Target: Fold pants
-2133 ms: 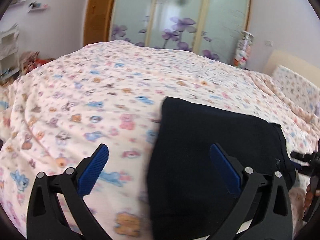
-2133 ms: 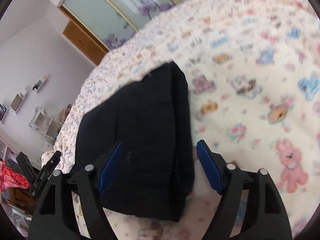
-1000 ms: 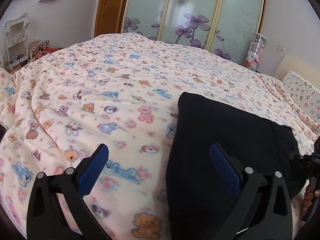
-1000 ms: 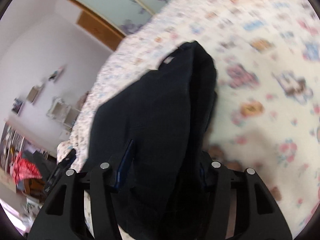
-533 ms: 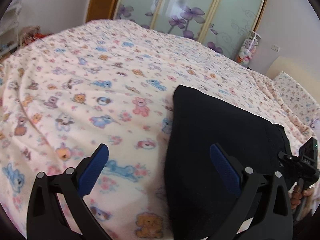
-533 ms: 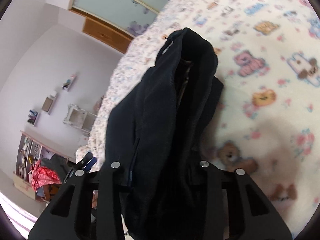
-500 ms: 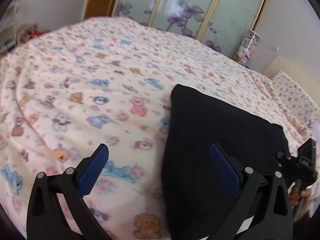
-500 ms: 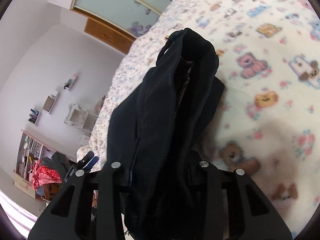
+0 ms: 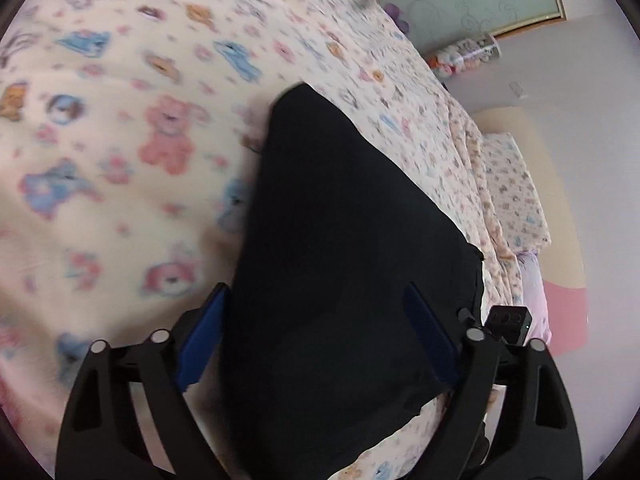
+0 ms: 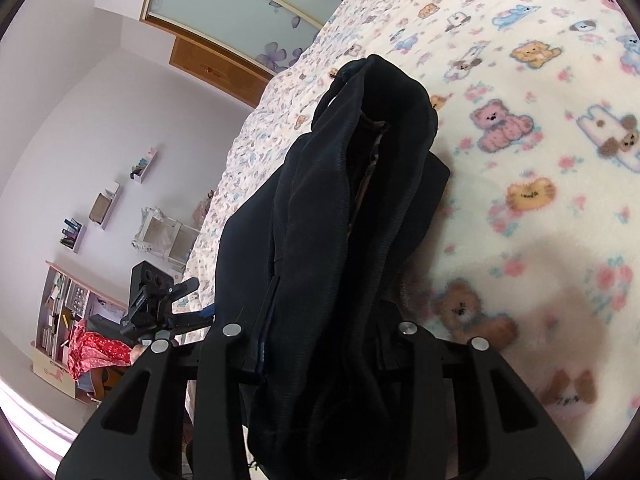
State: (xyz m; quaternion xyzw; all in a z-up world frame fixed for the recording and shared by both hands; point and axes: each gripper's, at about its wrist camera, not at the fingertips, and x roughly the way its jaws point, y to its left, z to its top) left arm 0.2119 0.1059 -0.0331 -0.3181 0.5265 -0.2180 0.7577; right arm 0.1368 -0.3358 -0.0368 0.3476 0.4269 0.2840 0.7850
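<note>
The black pants [image 9: 344,248] lie folded on the bear-print blanket [image 9: 120,128]. My left gripper [image 9: 316,340] is open, its blue pads on either side of the pants' near edge. My right gripper [image 10: 320,344] is shut on the other end of the pants [image 10: 344,208] and holds that end bunched up off the blanket [image 10: 540,152]. Its pads are hidden in the cloth. The right gripper shows at the right in the left wrist view [image 9: 508,320], and the left gripper shows at the left in the right wrist view [image 10: 160,304].
A wardrobe with frosted flower doors [image 10: 256,12] stands beyond the bed. A pillow [image 9: 516,196] and headboard [image 9: 560,200] lie at the right. Shelves and a red cloth [image 10: 92,352] are by the far wall.
My left gripper has moved down and forward over the pants' near edge, and its fingers have narrowed. My right gripper went from open to shut on the pants and keeps that end raised.
</note>
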